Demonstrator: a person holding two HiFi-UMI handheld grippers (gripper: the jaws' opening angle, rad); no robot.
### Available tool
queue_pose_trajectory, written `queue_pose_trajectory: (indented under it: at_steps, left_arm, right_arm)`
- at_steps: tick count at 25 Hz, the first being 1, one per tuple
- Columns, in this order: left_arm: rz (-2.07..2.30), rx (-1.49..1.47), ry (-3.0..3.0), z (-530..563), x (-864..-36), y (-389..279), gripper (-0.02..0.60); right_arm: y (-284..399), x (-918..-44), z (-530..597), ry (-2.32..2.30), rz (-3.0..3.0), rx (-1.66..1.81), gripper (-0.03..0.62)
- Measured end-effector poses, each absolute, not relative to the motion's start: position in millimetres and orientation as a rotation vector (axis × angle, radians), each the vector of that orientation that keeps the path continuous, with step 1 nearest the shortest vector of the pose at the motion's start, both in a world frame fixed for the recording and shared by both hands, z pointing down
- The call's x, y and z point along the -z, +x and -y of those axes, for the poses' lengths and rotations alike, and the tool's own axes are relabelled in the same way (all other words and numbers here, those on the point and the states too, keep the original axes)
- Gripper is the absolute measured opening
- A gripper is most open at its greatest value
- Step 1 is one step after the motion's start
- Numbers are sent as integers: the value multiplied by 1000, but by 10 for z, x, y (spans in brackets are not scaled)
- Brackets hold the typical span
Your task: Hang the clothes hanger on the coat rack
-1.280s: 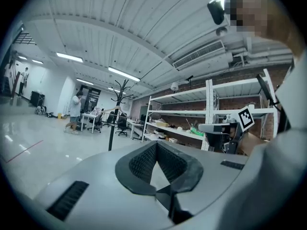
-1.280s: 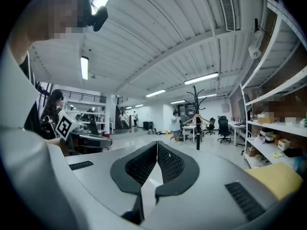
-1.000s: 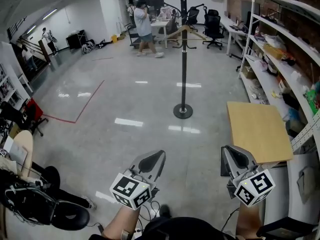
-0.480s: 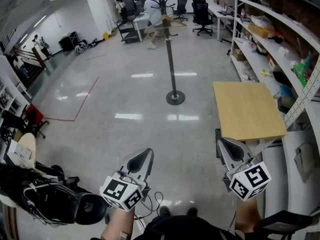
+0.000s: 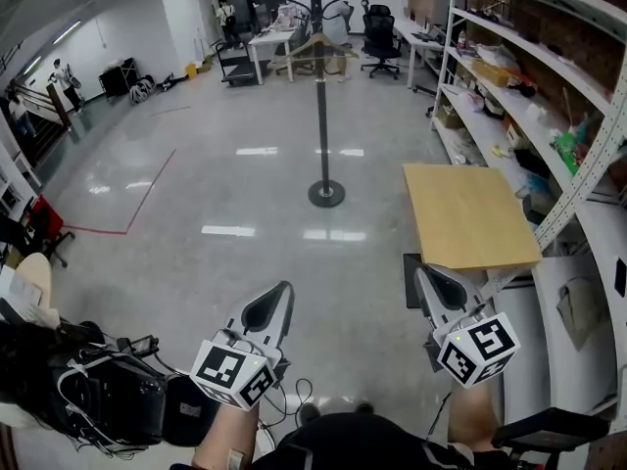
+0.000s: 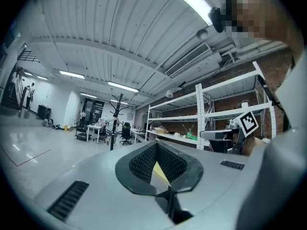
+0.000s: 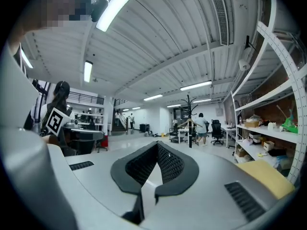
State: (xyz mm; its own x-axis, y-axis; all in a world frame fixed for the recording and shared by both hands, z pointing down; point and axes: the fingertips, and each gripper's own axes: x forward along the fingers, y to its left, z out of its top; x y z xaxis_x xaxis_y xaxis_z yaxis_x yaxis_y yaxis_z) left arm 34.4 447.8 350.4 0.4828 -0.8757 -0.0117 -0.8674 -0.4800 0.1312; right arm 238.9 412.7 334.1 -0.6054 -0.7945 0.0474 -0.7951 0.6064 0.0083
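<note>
Rack point(image 5: 320, 106) has slid left in view; hanger point(image 5: 315, 45) seemingly hangs there already. Left gripper point(image 5: 274, 302) and right gripper point(image 5: 431, 287) are pressed together, empty; only withdrawal remains.

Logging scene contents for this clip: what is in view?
coat rack: one, black, mid-floor, far ahead.
hanger: one, wooden, high at the rack's pole.
board: one, light wood, right, beside the shelves.
shelves: one run, white, right wall, cluttered.
office chair: one, black, far back.
bags: one heap, black, lower left.
left gripper: one, grey, shut, empty.
right gripper: one, grey, shut, empty.
</note>
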Motion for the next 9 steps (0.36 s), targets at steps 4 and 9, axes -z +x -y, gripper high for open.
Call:
queue_pose_trajectory:
  at_steps: [4,9]
  left_arm:
    - [1534,132,2618,-4503,-3486,305,0]
    - [1519,145,2629,-4459,-3497,347,0]
  right_arm:
    - [2306,-3332,-4164,1364,2769,-17,8]
    - [2323,-3332,-4093,1375,2770,-14,8]
